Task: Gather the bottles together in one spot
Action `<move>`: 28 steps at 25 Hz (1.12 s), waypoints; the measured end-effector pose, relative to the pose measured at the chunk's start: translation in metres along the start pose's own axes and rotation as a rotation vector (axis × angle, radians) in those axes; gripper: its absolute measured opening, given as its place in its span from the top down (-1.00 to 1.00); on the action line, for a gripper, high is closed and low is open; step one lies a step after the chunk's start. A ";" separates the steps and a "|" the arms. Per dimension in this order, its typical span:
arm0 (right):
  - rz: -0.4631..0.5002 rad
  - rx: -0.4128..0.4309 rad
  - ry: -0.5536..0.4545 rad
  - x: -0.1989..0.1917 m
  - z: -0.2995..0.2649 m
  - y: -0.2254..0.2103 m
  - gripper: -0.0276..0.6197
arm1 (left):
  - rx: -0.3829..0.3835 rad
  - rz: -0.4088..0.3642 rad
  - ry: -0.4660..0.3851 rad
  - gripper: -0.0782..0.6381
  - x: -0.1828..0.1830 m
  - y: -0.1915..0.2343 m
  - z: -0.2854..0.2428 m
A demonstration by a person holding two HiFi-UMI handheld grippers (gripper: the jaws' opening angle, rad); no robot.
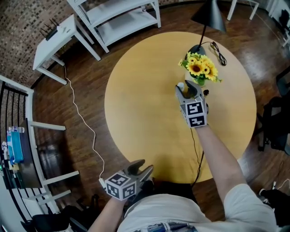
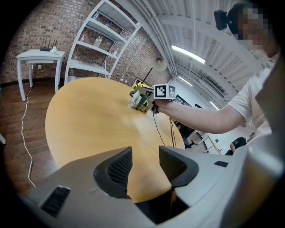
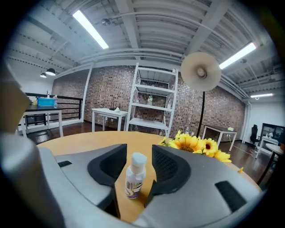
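A small clear bottle (image 3: 134,178) with a white cap and a printed label stands upright on the round wooden table (image 1: 145,113), next to a bunch of sunflowers (image 1: 201,68). My right gripper (image 1: 186,87) is open with the bottle between its jaws; a gap shows at the left pad. In the head view only the bottle's cap (image 1: 180,85) peeks out past the fingers. From the left gripper view the bottle (image 2: 132,103) is a small shape far across the table. My left gripper (image 1: 144,166) hangs open and empty just off the table's near edge.
The sunflowers (image 3: 196,144) stand close on the right of the bottle. A black floor lamp (image 1: 209,13) and its coiled cable (image 1: 219,53) are at the table's far side. A white shelf unit (image 1: 122,18) and a small white table (image 1: 59,41) stand beyond.
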State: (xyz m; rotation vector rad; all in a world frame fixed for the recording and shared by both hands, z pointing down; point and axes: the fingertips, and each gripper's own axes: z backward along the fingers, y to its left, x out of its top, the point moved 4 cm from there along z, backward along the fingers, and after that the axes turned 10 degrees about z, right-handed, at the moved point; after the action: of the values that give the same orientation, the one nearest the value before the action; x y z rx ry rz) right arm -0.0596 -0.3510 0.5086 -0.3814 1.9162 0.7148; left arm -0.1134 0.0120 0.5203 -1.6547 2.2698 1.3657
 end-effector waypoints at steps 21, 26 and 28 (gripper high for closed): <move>-0.281 -0.083 0.179 -0.017 0.384 0.166 0.24 | -0.137 -0.277 -0.106 0.25 -0.023 -0.042 0.086; -0.353 -0.142 0.203 -0.019 0.457 0.220 0.19 | -0.125 -0.283 -0.166 0.24 -0.057 -0.030 0.137; -0.357 -0.156 0.204 -0.016 0.473 0.235 0.19 | -0.103 -0.299 -0.166 0.24 -0.072 -0.021 0.154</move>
State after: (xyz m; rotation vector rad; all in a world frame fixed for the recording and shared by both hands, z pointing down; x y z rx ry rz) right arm 0.1537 0.1281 0.4484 -0.8984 1.9142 0.6046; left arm -0.1344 0.1650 0.4468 -1.7486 1.8059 1.5012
